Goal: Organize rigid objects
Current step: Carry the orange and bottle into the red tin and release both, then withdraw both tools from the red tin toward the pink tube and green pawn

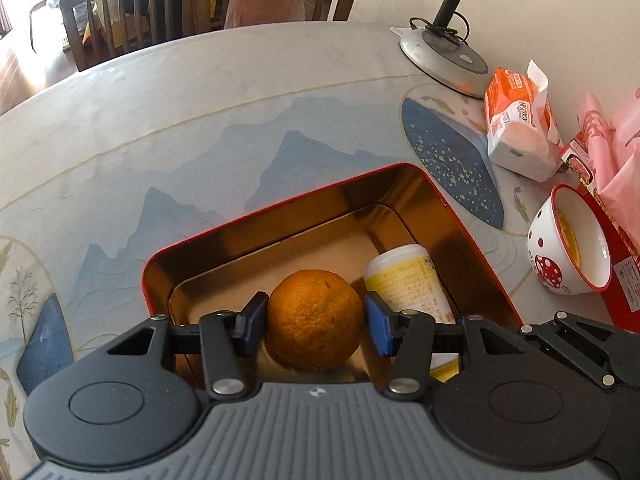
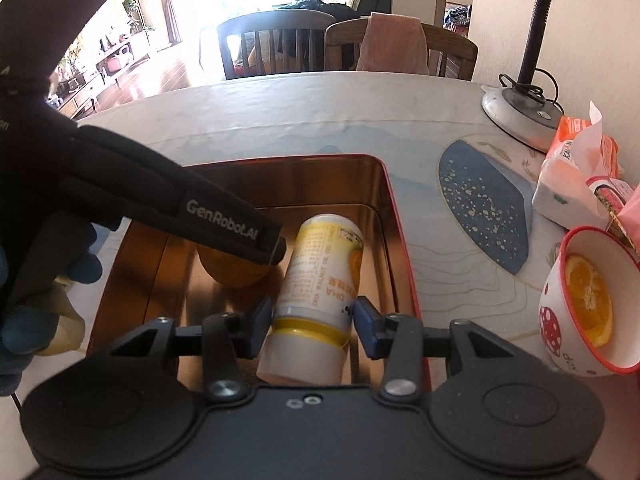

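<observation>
An open red tin with a gold inside [image 1: 460, 216] stands on the patterned tablecloth. An orange [image 1: 316, 320] sits low in it, and my left gripper [image 1: 316, 320] is shut on it, a blue pad against each side. Beside the orange lies a white and yellow bottle [image 1: 404, 276]. In the right wrist view my right gripper [image 2: 312, 316] is shut on that bottle [image 2: 320, 264] near its yellow band, inside the tin [image 2: 396, 208]. The left gripper's black body crosses the tin there and hides most of the orange [image 2: 236, 272]. A gloved hand shows at the left edge.
A spotted bowl with an orange slice [image 2: 588, 304] stands right of the tin, close to a red box [image 1: 624, 272]. Farther back right are a tissue pack [image 1: 516, 124] and a lamp base [image 1: 444, 56]. Wooden chairs [image 2: 280, 48] line the table's far edge.
</observation>
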Action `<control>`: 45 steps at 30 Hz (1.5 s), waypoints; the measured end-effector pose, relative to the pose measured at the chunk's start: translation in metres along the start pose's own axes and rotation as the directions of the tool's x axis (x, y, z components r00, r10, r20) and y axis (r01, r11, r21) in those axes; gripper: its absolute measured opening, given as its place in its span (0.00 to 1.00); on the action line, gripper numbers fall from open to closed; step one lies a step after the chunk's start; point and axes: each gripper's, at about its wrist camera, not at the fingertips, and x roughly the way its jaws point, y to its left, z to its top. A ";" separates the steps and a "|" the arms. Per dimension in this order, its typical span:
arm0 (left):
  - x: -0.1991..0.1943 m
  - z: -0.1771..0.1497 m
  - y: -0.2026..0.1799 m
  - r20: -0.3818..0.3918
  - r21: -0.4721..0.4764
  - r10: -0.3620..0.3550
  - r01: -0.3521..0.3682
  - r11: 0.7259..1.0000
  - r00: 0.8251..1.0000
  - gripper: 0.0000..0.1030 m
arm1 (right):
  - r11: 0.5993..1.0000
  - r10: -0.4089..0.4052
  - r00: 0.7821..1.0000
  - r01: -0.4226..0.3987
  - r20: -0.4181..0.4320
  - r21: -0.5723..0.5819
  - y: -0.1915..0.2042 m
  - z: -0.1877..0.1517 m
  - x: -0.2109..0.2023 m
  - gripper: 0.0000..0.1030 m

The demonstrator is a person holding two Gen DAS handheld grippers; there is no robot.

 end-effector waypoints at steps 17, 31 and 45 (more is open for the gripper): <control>-0.068 -0.023 0.011 0.116 -0.046 0.005 0.000 0.999 0.993 0.61 | 0.998 0.010 0.998 -0.014 0.067 0.054 -0.004 0.005 -0.026 0.61; -0.159 -0.077 0.035 0.246 -0.050 -0.005 0.018 0.999 0.969 0.71 | 0.997 0.002 0.988 -0.014 0.153 0.076 0.033 -0.006 -0.081 0.77; -0.241 -0.152 0.086 0.321 -0.054 0.031 -0.014 0.998 0.947 0.81 | 0.997 0.027 0.976 -0.042 0.217 0.066 0.110 -0.033 -0.128 0.96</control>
